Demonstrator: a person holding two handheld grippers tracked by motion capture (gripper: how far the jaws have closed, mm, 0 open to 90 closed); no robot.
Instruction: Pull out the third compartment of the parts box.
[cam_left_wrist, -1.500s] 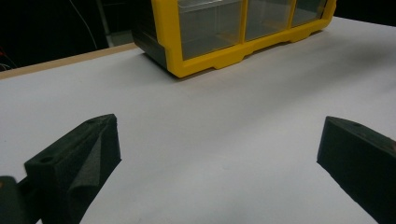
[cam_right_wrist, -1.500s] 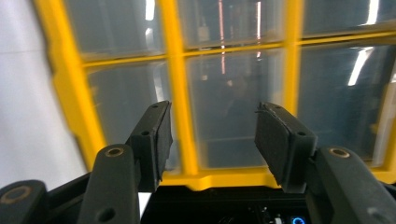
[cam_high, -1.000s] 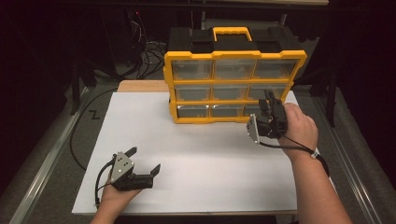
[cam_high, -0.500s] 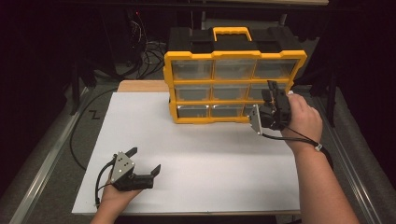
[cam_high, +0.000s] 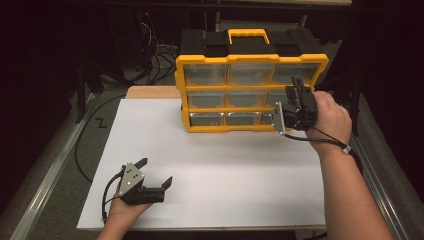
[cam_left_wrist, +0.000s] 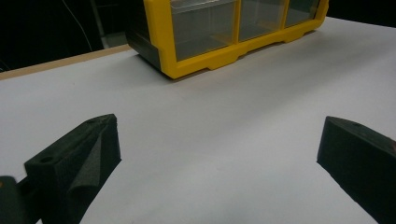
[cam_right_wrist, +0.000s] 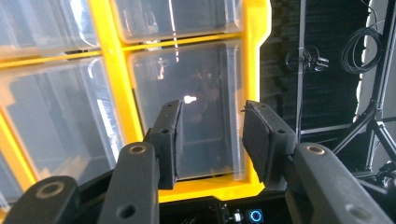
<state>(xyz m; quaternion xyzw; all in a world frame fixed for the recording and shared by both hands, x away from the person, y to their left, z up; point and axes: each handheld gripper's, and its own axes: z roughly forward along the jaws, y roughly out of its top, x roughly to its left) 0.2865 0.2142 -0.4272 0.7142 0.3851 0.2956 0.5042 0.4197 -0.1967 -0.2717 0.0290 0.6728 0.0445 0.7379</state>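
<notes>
The yellow drawer cabinet (cam_high: 250, 92) stands upright at the far edge of the white table (cam_high: 210, 165), toward its right side, with its clear drawer fronts facing the person so each can be reached from the near side. The right gripper (cam_high: 299, 102) is raised to the cabinet's right-hand column of drawers, level with the middle row. In the right gripper view its jaws stand a little apart, with nothing between them, aimed at a clear drawer (cam_right_wrist: 187, 107) next to the yellow frame's outer edge. Whether the tips touch the drawer front cannot be told. The narrow gap suits pinching a drawer's lip or handle, so this looks like the approach to pulling that drawer out.

The left gripper (cam_high: 152, 180) rests low near the table's near left corner, well apart from the cabinet, its jaws spread wide over bare white surface. In the left gripper view the cabinet's bottom corner (cam_left_wrist: 173, 70) sits far ahead. It seems parked out of the way, open and ready to take whatever comes out of the drawer or to steady the cabinet if it slides.
</notes>
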